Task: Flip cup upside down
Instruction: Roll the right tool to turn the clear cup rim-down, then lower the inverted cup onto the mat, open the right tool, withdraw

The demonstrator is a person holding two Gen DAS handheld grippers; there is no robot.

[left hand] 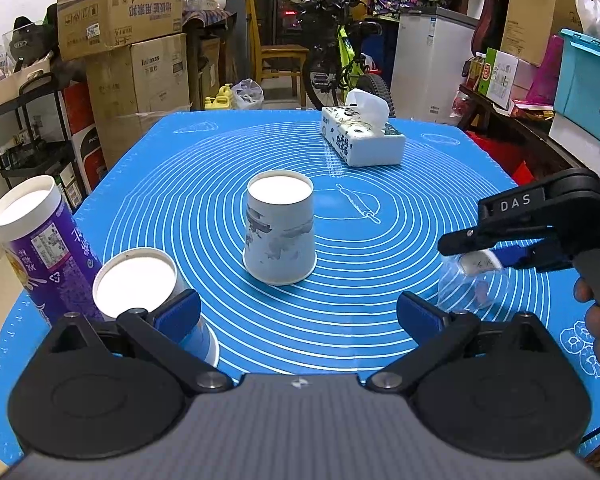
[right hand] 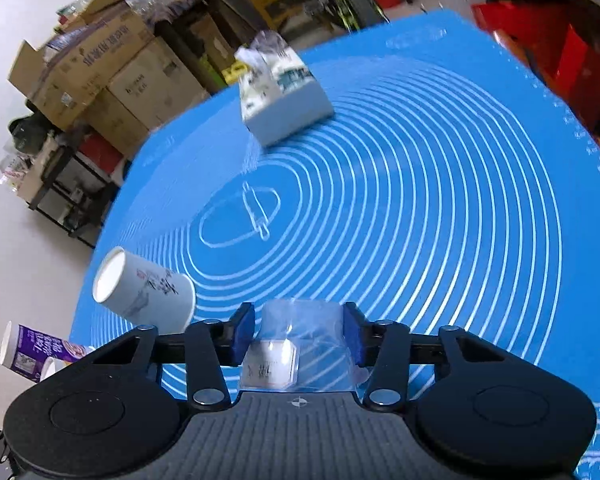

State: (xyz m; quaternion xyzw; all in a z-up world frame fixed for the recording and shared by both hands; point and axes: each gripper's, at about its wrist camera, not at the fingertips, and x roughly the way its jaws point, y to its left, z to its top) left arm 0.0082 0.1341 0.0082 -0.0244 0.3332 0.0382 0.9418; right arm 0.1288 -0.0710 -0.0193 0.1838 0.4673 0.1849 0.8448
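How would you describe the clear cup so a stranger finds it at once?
On the blue mat, look near its right side. The clear cup is held between the right gripper jaws. Unlike the paper cups, it is see-through, with a white label.

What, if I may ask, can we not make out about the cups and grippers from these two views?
- Clear plastic cup: right wrist view, the right gripper body cuts off its near end.
- Paper cup nearest the left gripper: left wrist view, a finger hides its lower wall.
- Tissue box: right wrist view, its print is blurred.
- Purple cup: right wrist view, label too small.
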